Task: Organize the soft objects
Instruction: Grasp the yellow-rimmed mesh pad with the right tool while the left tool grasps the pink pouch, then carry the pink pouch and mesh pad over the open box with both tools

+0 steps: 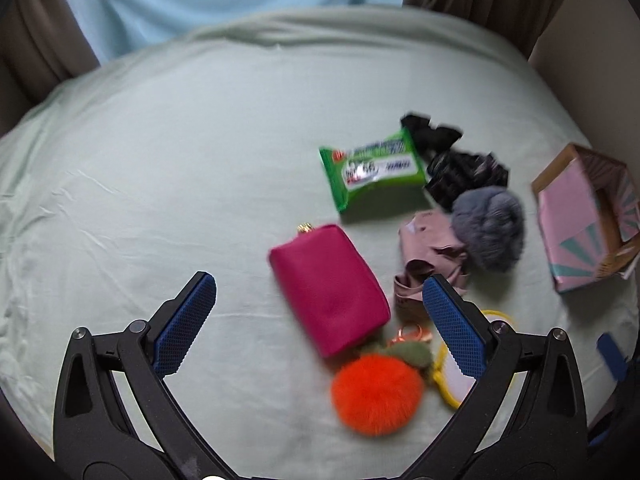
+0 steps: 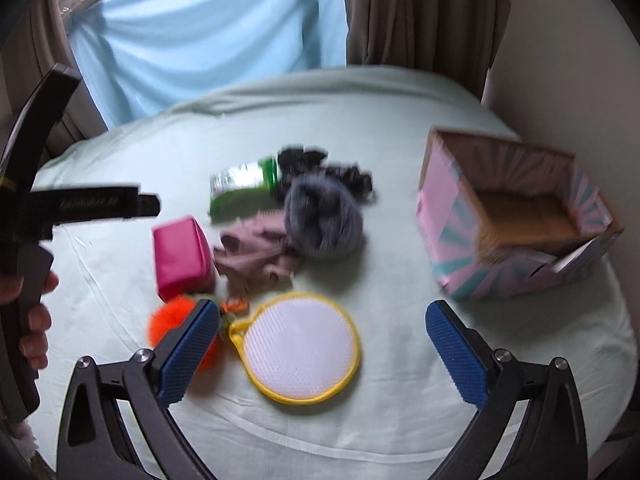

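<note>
Soft things lie on a pale green bed sheet (image 1: 160, 184): a magenta pouch (image 1: 330, 292), an orange pompom (image 1: 376, 394), a grey pompom (image 1: 490, 226), a mauve cloth (image 1: 430, 256), black cloth (image 1: 460, 164), a green wipes pack (image 1: 372, 170) and a yellow-rimmed white round pad (image 2: 300, 346). My left gripper (image 1: 320, 312) is open above the pouch, holding nothing. My right gripper (image 2: 324, 334) is open above the round pad, holding nothing. An open pink and teal box (image 2: 516, 216) stands at the right, empty as far as I see.
Brown curtains (image 2: 420, 12) and a light blue cloth (image 2: 208, 24) hang behind the bed. A wall (image 2: 580, 60) stands at the right of the box. The left gripper's body (image 2: 24, 208), held by a hand, shows at the left of the right wrist view.
</note>
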A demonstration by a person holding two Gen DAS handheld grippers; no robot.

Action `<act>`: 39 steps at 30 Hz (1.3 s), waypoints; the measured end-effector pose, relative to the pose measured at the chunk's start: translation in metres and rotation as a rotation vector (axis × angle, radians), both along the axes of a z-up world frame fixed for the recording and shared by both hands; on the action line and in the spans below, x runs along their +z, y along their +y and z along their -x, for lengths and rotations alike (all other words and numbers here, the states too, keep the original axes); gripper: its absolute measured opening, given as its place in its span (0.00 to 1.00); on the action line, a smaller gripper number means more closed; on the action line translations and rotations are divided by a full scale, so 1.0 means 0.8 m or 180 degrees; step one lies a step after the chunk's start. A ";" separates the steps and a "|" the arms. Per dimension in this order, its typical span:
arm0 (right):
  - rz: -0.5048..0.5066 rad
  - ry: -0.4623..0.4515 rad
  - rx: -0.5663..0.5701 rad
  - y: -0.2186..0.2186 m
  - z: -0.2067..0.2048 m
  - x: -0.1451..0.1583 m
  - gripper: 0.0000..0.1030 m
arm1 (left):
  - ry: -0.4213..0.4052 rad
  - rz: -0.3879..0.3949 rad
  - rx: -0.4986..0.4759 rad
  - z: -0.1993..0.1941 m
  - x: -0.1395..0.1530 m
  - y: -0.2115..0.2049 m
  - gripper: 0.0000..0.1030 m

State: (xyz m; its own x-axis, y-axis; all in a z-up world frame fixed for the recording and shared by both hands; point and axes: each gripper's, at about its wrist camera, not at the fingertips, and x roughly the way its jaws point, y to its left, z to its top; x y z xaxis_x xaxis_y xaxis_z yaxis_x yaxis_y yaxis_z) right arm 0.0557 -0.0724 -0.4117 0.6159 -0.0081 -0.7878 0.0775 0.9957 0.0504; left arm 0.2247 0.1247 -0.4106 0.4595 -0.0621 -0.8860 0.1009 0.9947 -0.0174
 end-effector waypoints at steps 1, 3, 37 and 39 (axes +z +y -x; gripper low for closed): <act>-0.0012 0.0034 0.0000 0.002 -0.003 -0.016 1.00 | 0.0040 -0.0003 0.0005 -0.005 -0.010 -0.002 0.99; -0.0020 0.0089 -0.0001 0.007 -0.007 -0.037 1.00 | 0.0139 0.0001 0.0032 -0.018 -0.036 -0.006 0.99; -0.0047 0.0469 0.0455 0.057 -0.040 -0.124 0.44 | 0.0437 0.0137 0.0028 -0.031 -0.112 -0.003 0.48; -0.0068 0.0470 0.0498 0.061 -0.041 -0.121 0.39 | 0.0429 0.0142 0.0052 -0.030 -0.107 0.001 0.44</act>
